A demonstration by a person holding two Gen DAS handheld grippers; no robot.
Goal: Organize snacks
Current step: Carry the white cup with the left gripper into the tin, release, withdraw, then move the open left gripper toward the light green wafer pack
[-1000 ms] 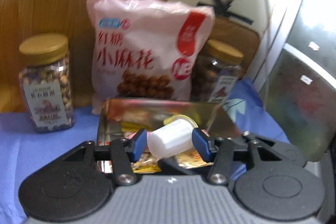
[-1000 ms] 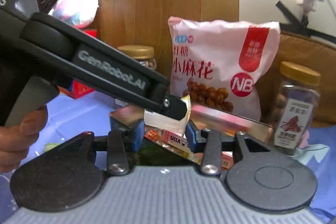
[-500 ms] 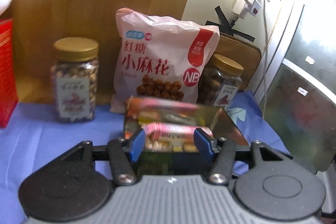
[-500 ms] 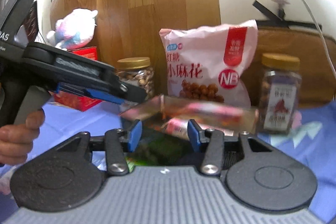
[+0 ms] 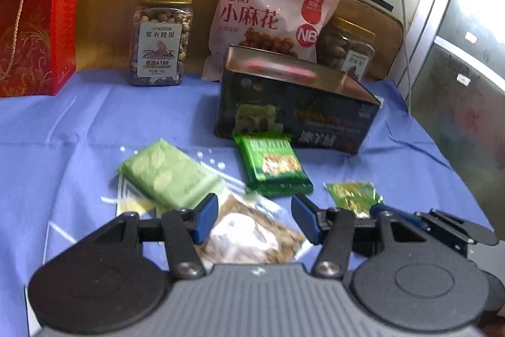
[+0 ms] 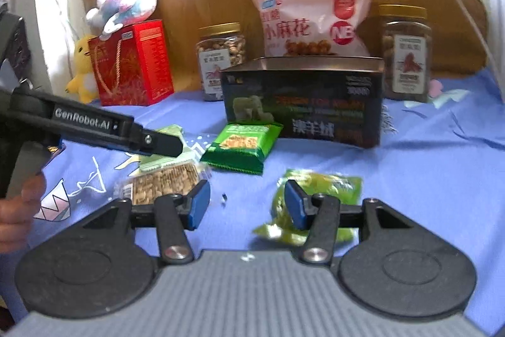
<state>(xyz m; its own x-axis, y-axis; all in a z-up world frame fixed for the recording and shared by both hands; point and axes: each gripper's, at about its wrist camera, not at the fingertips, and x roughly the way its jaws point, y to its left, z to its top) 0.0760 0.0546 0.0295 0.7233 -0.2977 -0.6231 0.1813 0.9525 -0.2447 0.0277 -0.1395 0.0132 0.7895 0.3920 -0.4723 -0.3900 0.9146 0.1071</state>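
Blue cloth (image 5: 394,166) covers the table, and on it stands a dark rectangular tin box (image 5: 296,116) with its shiny open top, at twelve o'clock from both grippers. Against the tin's front edge lies a dark green snack packet (image 5: 274,166), flat on the cloth. At ten o'clock from it sits a pale green soft pack (image 5: 167,176), and just below that a clear packet of brown nutty bars (image 6: 164,182) (blurred in the left wrist view).

At the near edge, the left gripper (image 5: 254,218) hangs over the clear packet with its blue pads standing apart and nothing pinched between them. A person's hand (image 6: 19,210) grips its handle, seen at nine o'clock in the right wrist view. The right gripper (image 6: 246,204) has jaws that are opening, bare cloth between them; a crinkled yellow-green wrapper (image 6: 322,185) lies just behind its right pad, not held.

Behind the tin, at twelve o'clock, leans a pink snack bag (image 5: 271,18), flanked by a gold-lidded clear jar of nuts (image 5: 161,37) at eleven o'clock and a second gold-lidded jar (image 6: 405,52) at one o'clock. A red gift box (image 5: 34,30) stands at ten o'clock, a plush toy (image 6: 126,2) resting on top.
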